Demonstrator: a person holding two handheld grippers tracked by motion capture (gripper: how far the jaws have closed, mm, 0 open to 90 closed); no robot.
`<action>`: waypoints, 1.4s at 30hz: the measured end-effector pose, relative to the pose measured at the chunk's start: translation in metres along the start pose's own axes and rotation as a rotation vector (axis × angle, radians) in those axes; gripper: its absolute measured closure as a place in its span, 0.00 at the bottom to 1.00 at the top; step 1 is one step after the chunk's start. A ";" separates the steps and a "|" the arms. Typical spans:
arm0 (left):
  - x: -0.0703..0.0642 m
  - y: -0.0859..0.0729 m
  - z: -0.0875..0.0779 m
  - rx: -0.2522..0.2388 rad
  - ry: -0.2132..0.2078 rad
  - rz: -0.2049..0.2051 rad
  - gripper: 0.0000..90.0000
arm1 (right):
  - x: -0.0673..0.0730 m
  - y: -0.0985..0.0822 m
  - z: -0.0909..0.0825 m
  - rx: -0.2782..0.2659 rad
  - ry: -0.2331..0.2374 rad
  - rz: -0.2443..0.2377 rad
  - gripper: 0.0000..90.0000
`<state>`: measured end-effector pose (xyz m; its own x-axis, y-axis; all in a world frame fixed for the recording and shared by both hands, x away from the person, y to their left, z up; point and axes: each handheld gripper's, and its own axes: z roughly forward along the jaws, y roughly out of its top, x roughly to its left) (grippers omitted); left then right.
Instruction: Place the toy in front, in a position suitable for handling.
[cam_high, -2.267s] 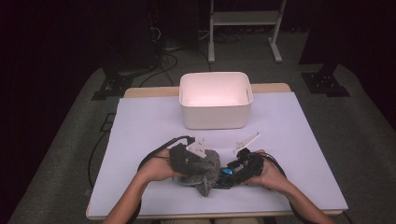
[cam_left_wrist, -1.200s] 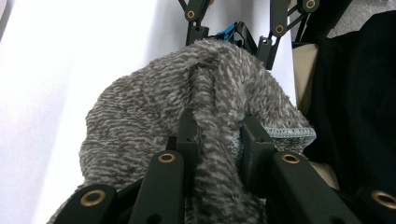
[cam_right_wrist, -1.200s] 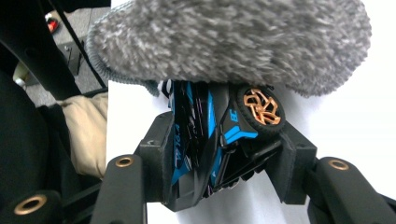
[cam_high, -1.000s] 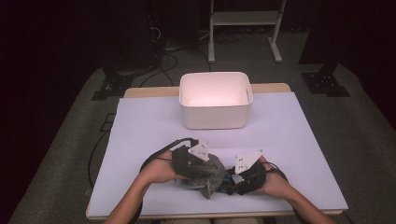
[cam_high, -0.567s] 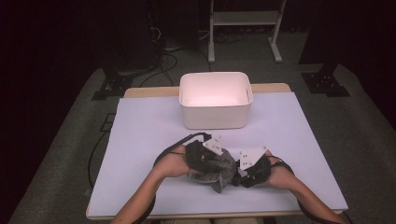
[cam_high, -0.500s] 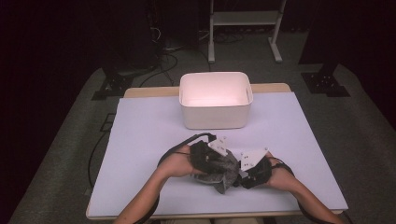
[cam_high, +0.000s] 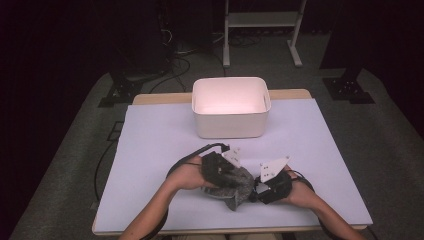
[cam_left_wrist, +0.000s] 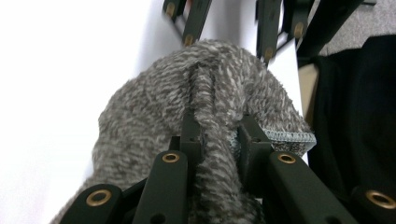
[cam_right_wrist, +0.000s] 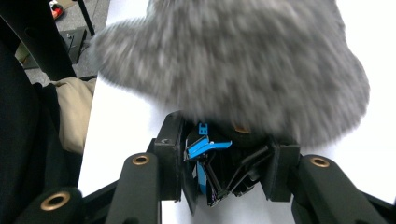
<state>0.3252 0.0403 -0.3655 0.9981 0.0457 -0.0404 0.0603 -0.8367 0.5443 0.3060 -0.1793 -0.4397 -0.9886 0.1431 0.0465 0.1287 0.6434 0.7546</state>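
Cloth: grey knitted cloth (cam_high: 231, 184), bunched on the table (cam_high: 150, 145) near its front edge, between both grippers.
Left gripper (cam_left_wrist: 219, 144): clamped tight on a fold of it.
Right gripper (cam_right_wrist: 227, 158): jaws just been narrowing — nothing between them, cloth just beyond.
Bin: white bin (cam_high: 231, 107) — near the back edge.

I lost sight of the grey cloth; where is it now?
In the high view the grey cloth lies bunched at the table's near edge, between the two tongs, in front of the white bin; the left tongs pinch a fold.

Two forearms came in from six o'clock. The left gripper (cam_high: 227, 172) was clamped tight on a fold of grey knitted cloth (cam_high: 236, 186). At its three o'clock, the right gripper (cam_high: 265, 189), jaws just closing, faced it.
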 end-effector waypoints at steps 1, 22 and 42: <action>0.000 0.000 0.000 0.000 0.000 0.000 0.84 | 0.000 0.000 0.000 0.000 0.000 0.000 0.63; -0.002 -0.057 -0.036 -0.016 0.070 -0.103 0.84 | -0.005 0.003 -0.004 0.038 -0.004 -0.042 0.63; -0.008 0.037 0.023 0.048 -0.002 0.098 0.84 | -0.004 0.002 -0.001 0.015 -0.001 -0.005 0.63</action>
<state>0.3196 -0.0038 -0.3639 0.9992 -0.0384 0.0091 -0.0377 -0.8625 0.5046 0.3106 -0.1796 -0.4380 -0.9891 0.1410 0.0419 0.1249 0.6550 0.7452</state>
